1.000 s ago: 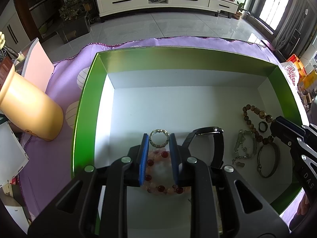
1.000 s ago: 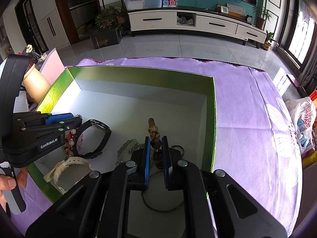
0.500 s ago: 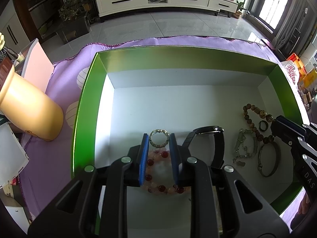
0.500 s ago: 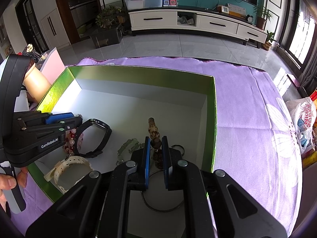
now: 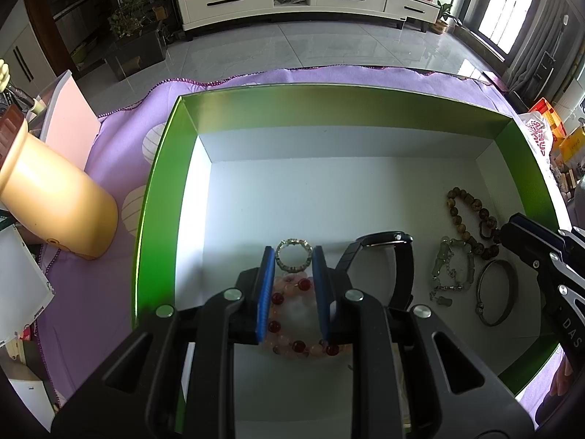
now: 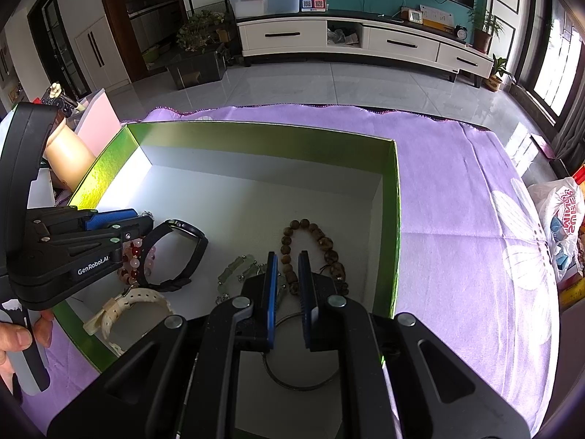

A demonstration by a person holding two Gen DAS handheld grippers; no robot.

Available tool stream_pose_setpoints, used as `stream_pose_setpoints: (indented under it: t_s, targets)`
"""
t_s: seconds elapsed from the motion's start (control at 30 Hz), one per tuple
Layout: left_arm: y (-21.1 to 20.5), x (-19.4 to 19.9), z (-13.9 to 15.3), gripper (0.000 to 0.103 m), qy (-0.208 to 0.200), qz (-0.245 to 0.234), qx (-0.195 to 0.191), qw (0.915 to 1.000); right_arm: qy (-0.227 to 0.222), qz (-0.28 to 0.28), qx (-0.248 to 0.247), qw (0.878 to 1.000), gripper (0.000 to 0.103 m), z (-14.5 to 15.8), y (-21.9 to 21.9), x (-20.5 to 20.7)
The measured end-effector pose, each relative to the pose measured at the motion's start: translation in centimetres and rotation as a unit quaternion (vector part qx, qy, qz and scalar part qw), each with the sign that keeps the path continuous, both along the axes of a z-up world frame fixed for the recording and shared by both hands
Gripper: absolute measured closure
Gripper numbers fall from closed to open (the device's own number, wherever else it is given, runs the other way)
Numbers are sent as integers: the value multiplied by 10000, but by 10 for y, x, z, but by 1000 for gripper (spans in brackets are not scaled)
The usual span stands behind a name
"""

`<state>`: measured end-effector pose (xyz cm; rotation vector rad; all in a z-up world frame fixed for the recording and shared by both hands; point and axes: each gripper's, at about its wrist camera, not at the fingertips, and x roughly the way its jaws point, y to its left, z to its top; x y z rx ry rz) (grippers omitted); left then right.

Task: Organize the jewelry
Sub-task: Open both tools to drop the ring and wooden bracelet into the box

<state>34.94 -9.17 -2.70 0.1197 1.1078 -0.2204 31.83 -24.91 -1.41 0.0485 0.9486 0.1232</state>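
Jewelry lay in the green box (image 5: 157, 197): left tongs (image 5: 292, 256) narrowly parted over the pink-red bead bracelet (image 5: 292, 311), right tongs (image 6: 289, 267) nearly closed over the brown bead bracelet (image 6: 325, 245). Sorting step; next likely a grip.

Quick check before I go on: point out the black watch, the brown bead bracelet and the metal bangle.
black watch (image 5: 389, 238), left wrist view, on its face at the top.
brown bead bracelet (image 6: 331, 243), right wrist view, on a bead of its right side.
metal bangle (image 5: 510, 294), left wrist view, on its right rim.
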Motion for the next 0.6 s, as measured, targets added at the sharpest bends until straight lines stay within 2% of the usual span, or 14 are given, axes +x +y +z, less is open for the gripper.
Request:
stream_pose_setpoints:
  t_s: [0.17, 0.33, 0.47, 0.6]
  targets:
    - [1, -1, 1, 81, -10, 11, -25, 10000, 5, -8, 47, 10000, 92, 1, -1, 0]
    - [4, -4, 8, 69, -69, 37, -114, 9999, -28, 9, 103, 9999, 89, 3, -3, -5]
    - [1, -12, 16, 66, -171, -54, -101, 9998, -106, 27, 139, 9998, 89, 9, -4, -14]
    - [-4, -22, 29, 54, -318, -140, -103, 9993, -193, 42, 149, 9997, 88, 19, -3, -24]
